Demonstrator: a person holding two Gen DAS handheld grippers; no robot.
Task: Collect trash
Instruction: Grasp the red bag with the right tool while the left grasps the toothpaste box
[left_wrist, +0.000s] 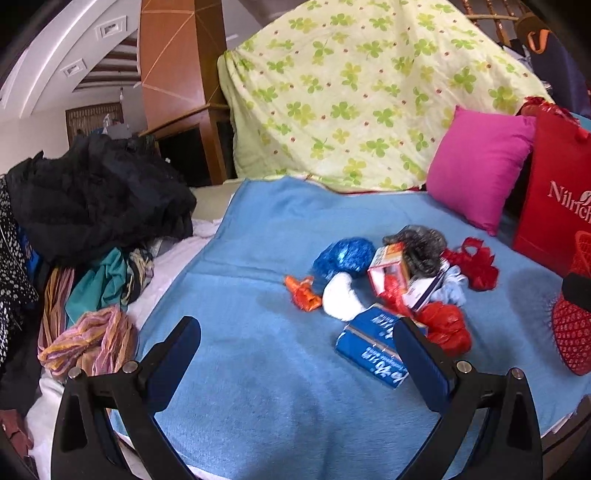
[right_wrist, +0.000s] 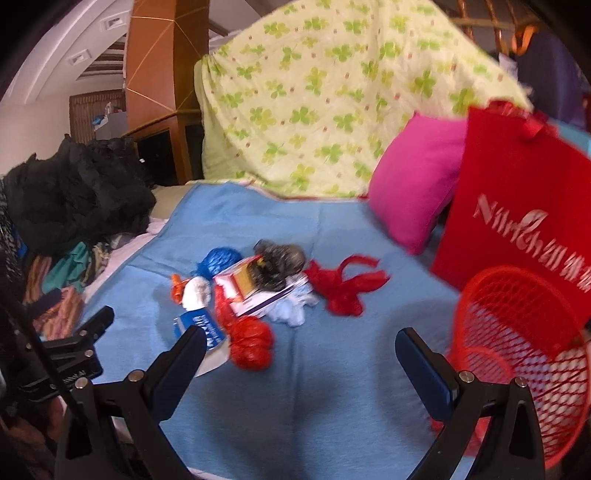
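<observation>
The trash (left_wrist: 399, 280) lies heaped in the centre-right of the left wrist frame, on a blue blanket (left_wrist: 258, 387) spread over a bed. In the heap, touching or overlapping: a blue carton (left_wrist: 369, 350) nearest the camera, a red bag (left_wrist: 445, 326) just beside it, a white wad (left_wrist: 341, 297), an orange scrap (left_wrist: 303, 293), a blue foil ball (left_wrist: 345, 254), a small box (left_wrist: 388, 267), a grey clump (left_wrist: 421, 242) and a knotted red bag (left_wrist: 474, 264) at the far right.

The left gripper (left_wrist: 295, 332) hovers over bare blanket at the lower centre with its fingers wide apart and nothing between them; the carton sits just by its right finger. The right gripper (right_wrist: 301, 345) is likewise spread and empty, with the red basket (right_wrist: 517, 350) at the lower right of its frame, close by its right finger.

Risks, as I judge them: the pieces overlap, so closing on one may drag or scatter its neighbours. The bags are limp and may slip out. Fingers pressed low could pinch the blanket and pull it up. The basket looks light and tilted; a knock from the right gripper could tip it. The clothes (left_wrist: 96, 206) at the left are not trash.
</observation>
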